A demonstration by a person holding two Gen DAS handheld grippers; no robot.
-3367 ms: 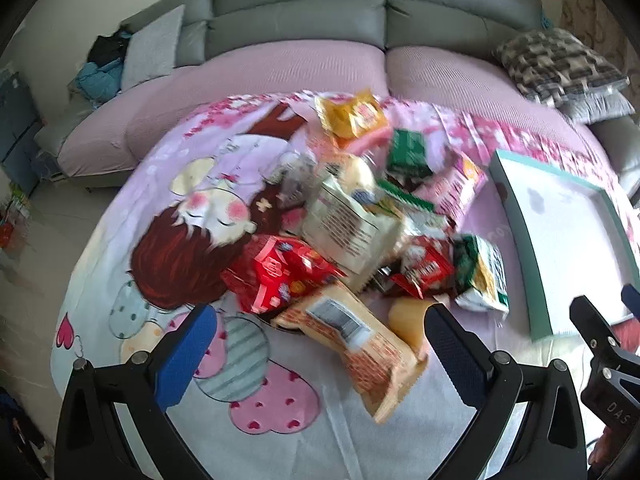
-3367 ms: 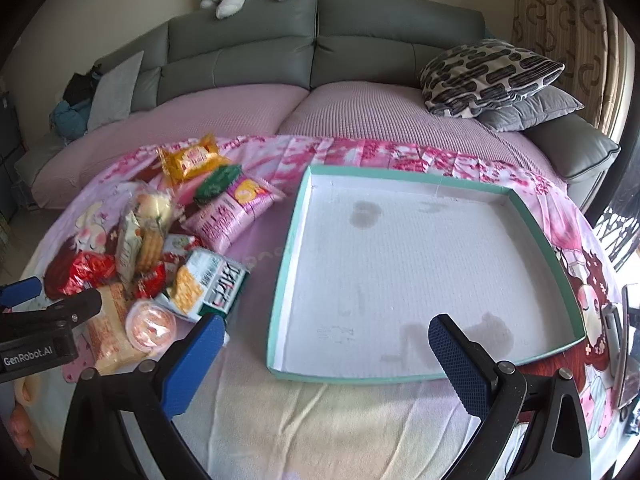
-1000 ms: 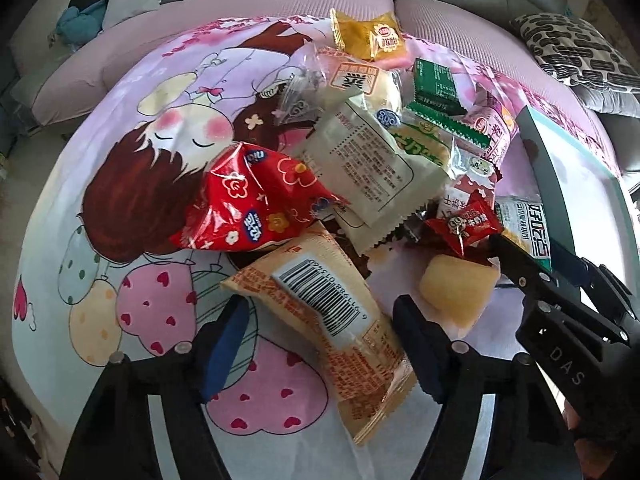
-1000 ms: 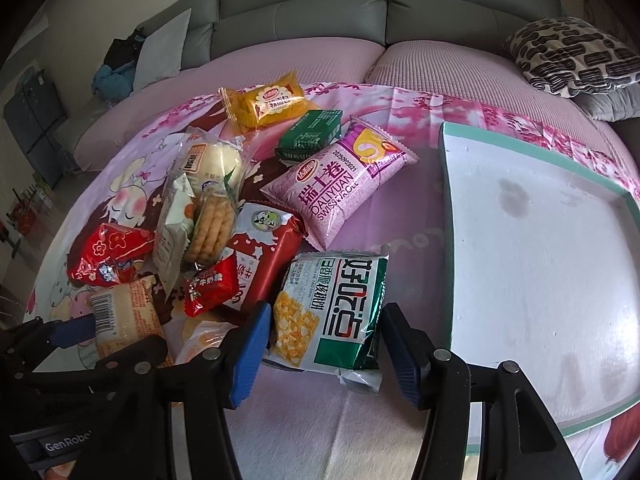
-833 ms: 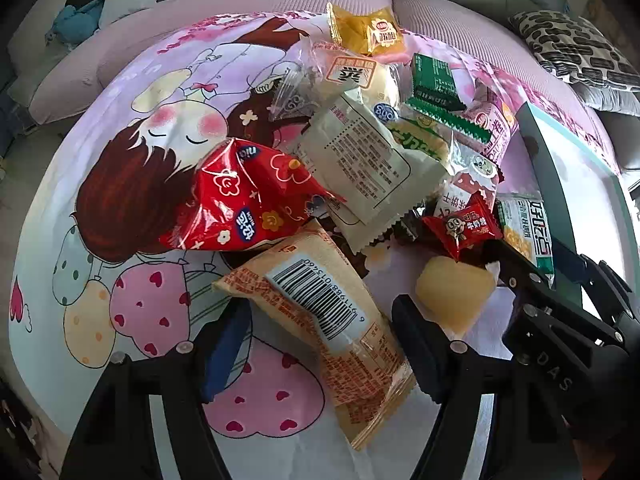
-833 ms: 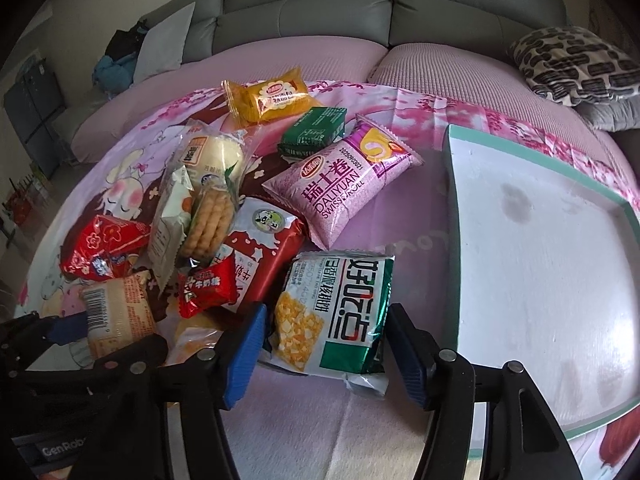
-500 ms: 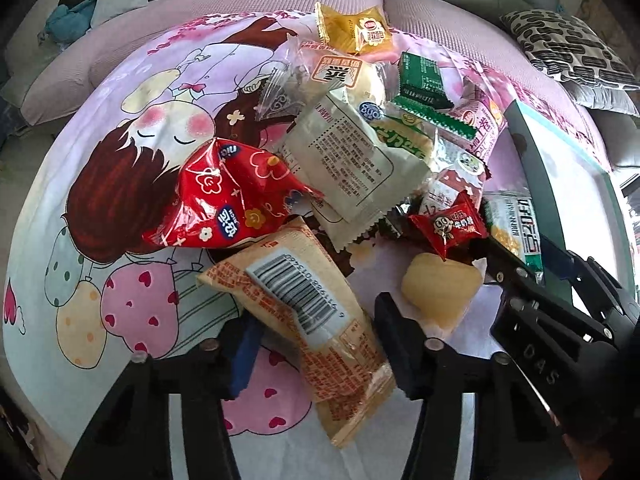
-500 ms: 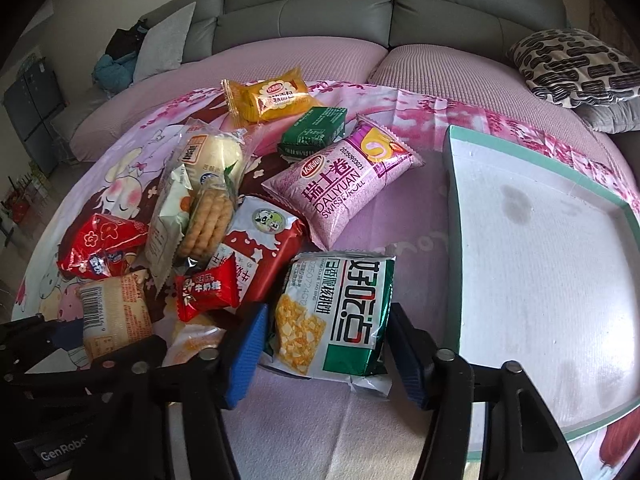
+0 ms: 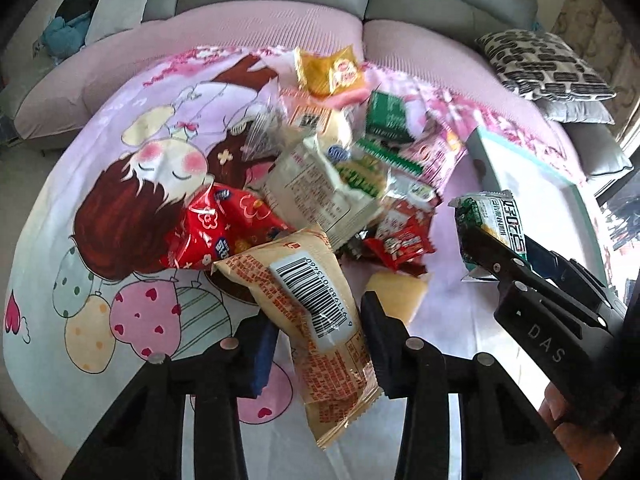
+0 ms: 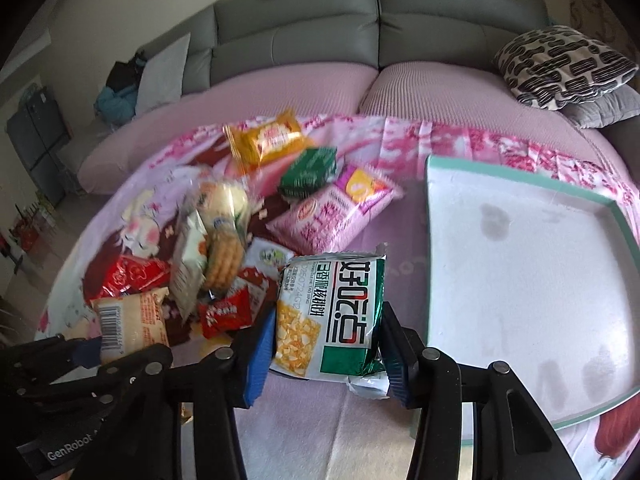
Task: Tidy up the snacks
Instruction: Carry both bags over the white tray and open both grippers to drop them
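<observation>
My left gripper [image 9: 318, 332] is shut on an orange bread packet with a barcode [image 9: 308, 300] and holds it above the cartoon cloth. My right gripper [image 10: 326, 350] is shut on a green and white snack pack [image 10: 334, 312], lifted off the cloth; that pack also shows in the left wrist view [image 9: 490, 224]. A pile of snacks lies behind: a red bag [image 9: 216, 232], a white packet [image 9: 316, 188], a pink bag [image 10: 336, 208], a green box [image 10: 310, 172], a yellow bag [image 10: 272, 140]. The white tray with a teal rim [image 10: 434, 240] is empty at the right.
A pale yellow bun packet [image 9: 396, 294] lies just ahead of my left gripper. A grey sofa [image 10: 360, 32] curves behind, with patterned cushions [image 10: 560, 64] at the right. The cloth's edge drops off at the left.
Both grippers have closed on their packets and lifted them: the left on the orange bread packet, the right on the green and white pack, which has risen off the cloth.
</observation>
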